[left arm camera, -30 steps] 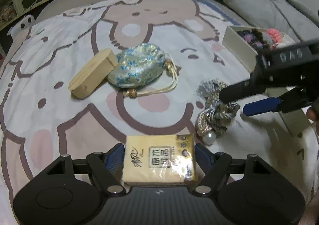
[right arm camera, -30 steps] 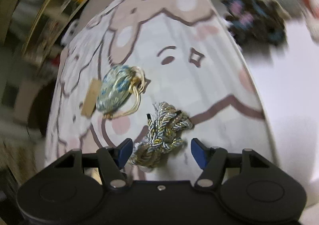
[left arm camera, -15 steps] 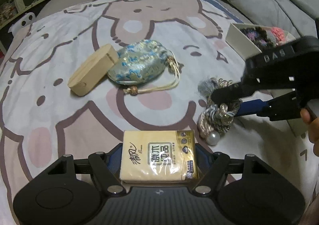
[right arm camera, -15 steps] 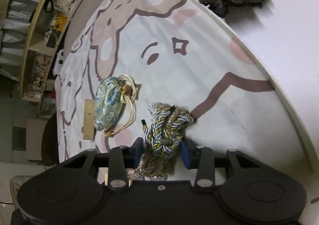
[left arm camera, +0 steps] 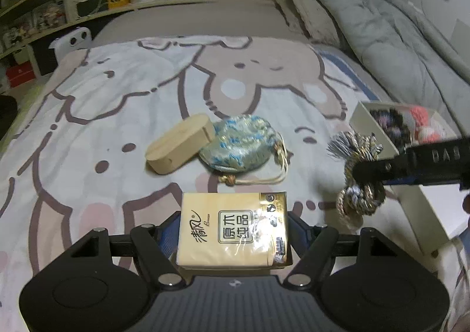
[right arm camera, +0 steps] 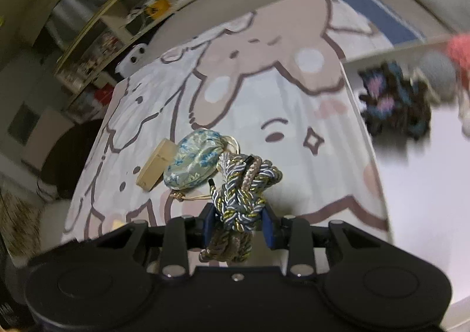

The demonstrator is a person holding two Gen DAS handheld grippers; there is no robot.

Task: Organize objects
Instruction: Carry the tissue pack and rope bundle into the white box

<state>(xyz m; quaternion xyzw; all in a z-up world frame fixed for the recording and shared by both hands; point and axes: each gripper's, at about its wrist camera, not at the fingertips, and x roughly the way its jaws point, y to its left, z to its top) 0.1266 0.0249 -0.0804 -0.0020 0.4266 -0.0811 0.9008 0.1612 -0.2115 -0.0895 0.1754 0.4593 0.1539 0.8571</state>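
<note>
A tissue pack (left arm camera: 233, 230) is clamped between the fingers of the left gripper (left arm camera: 233, 236), above the near part of the blanket (left arm camera: 102, 91). A knotted cord (right arm camera: 239, 199) is pinched between the closed-in fingers of the right gripper (right arm camera: 238, 224) and is seen hanging clear of the blanket beside the white box (left arm camera: 362, 117) at the blanket's right edge. Dark and pink yarn pieces (left arm camera: 393, 122) are seen lying in the box. Near the middle of the blanket, a wooden case (left arm camera: 180, 144) is touched by a brocade pouch (left arm camera: 242, 142) on its right.
</note>
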